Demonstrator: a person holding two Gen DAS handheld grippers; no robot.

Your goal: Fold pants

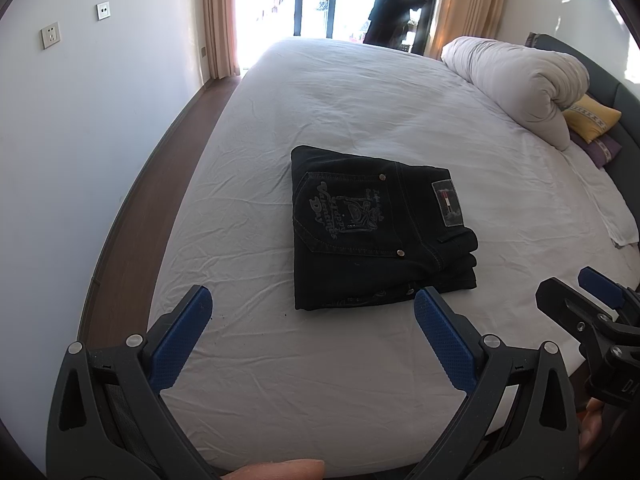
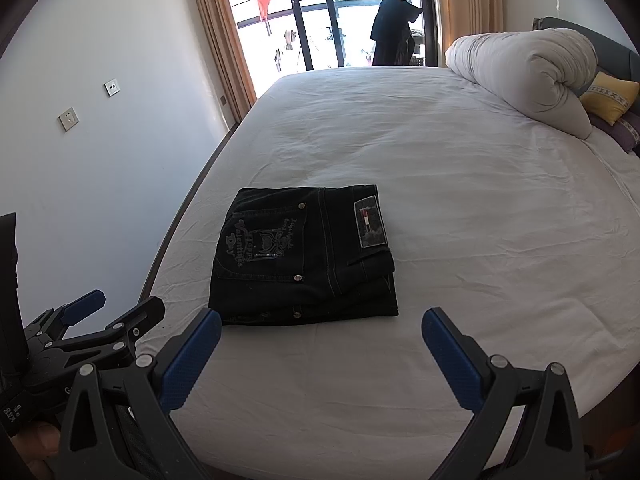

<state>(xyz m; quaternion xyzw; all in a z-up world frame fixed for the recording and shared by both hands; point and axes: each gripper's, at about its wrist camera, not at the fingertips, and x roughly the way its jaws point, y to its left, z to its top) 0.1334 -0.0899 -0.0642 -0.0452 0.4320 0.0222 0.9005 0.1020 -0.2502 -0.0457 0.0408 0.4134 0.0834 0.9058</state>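
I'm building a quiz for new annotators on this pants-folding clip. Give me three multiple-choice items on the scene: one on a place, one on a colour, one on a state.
1. Where do the folded black jeans lie?
A. on the white bed sheet
B. on the rolled duvet
C. on the floor

2. What colour is the cushion beside the rolled duvet?
A. red
B. yellow
C. green

3. How do the left gripper and the right gripper stand?
A. both shut on the jeans
B. one open, one shut
C. both open, holding nothing

Answers: 1 A, the jeans rest flat on the sheet, apart from the duvet. 2 B, the cushion is yellow with a patterned band. 3 C, each gripper's jaws are spread wide with only sheet between them.
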